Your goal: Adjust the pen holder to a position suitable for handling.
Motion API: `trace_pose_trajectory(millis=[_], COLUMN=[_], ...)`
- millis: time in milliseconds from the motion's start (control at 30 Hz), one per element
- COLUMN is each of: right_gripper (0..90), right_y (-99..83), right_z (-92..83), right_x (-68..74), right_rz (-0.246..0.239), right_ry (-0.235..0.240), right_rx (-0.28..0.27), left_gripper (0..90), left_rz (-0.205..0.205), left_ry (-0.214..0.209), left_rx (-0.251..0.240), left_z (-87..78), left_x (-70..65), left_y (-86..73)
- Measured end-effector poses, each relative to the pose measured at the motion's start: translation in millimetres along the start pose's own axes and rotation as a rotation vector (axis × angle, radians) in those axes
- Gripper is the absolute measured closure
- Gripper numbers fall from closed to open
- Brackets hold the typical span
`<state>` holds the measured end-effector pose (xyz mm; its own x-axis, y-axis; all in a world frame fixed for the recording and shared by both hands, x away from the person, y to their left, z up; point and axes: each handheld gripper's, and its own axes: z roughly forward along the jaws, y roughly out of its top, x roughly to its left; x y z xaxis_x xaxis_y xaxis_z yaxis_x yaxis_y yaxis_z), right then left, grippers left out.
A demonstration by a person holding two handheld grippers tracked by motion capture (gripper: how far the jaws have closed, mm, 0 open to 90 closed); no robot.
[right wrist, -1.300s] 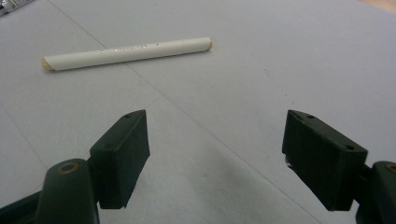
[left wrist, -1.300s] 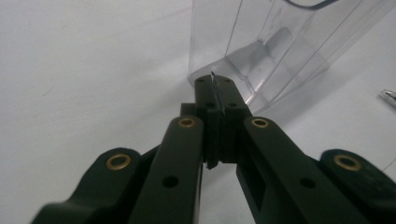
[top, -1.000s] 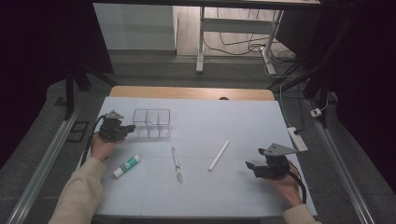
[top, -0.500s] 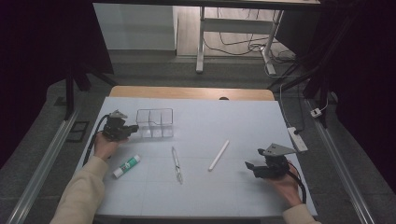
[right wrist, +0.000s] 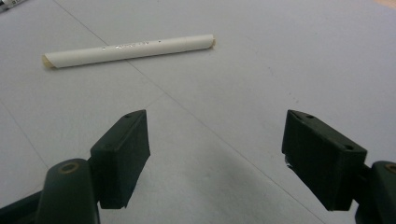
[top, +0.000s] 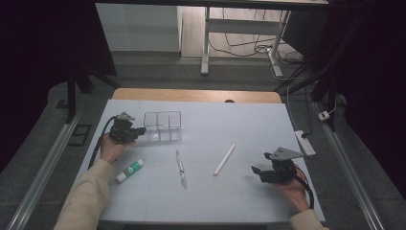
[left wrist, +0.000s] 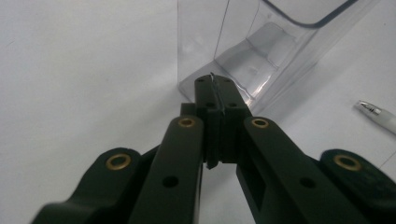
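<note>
**Counter inventory: two hand-held tools, clear organiser, writing items**

Landmark for all positions: the clear organiser (top: pixel 163 126), a transparent box with compartments standing toward the far left part of the counter (top: pixel 249 120).

1. Left tool (top: pixel 139 131). Jaws pressed fully together, clamped on the organiser's thin clear wall. In the left gripper view the edge of that wall runs as a fine line between the closed pads (left wrist: pixel 219 100), with the organiser (left wrist: pixel 261 46) rising directly beyond the tips. Carried by the left hand (top: pixel 111 148), which sits at the organiser's left side.

2. Right tool (top: pixel 255 171). Jaws spread wide, nothing between them; in the right gripper view bare counter shows between the two pads (right wrist: pixel 122 154). Located well apart from the organiser, toward the near right of the counter, carried by the right hand (top: pixel 292 189).

3. White stick (top: pixel 224 159), slim and cylindrical. Lies flat and slanted, nearer than the organiser and to its right, between it and the right tool. In the right gripper view it lies beyond the open jaws (right wrist: pixel 128 50), untouched.

4. Pen (top: pixel 181 168), pale-bodied. Lies flat just nearer than the organiser's right end; its tip shows in the left gripper view (left wrist: pixel 376 114).

5. Glue stick (top: pixel 129 170), white with a green label. Lies flat nearer than the organiser's left end, beside the left forearm.
</note>
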<state>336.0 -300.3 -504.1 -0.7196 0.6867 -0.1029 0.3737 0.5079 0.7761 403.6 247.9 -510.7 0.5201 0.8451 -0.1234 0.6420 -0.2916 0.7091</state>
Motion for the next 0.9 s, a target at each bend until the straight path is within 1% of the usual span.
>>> trace_pose_trajectory(millis=[167,233,400,600,900], right_gripper=[22.4,22.4,22.4,22.4,22.4], right_y=[0.0,0.1,0.1,0.1,0.2], right_z=[0.6,0.5,0.4,0.6,0.6], right_x=[0.2,0.6,-0.1,0.3,0.4], right_rz=[-0.003,-0.002,-0.001,-0.002,-0.002], right_ry=[0.002,-0.003,0.006,0.002,0.001], right_rx=[0.009,0.006,0.007,0.010,0.011], left_gripper=[88.7,88.7,88.7,88.8,88.7], left_rz=[0.004,0.012,0.017,0.023,0.037], left_ry=[-0.004,-0.006,-0.012,-0.020,-0.029], left_rx=[0.003,0.005,0.005,0.006,0.017], left_z=[2.3,3.8,6.2,10.2,17.7], left_x=[-1.6,-3.1,-5.7,-9.9,-15.2], left_y=[3.1,5.4,8.7,13.2,22.1])
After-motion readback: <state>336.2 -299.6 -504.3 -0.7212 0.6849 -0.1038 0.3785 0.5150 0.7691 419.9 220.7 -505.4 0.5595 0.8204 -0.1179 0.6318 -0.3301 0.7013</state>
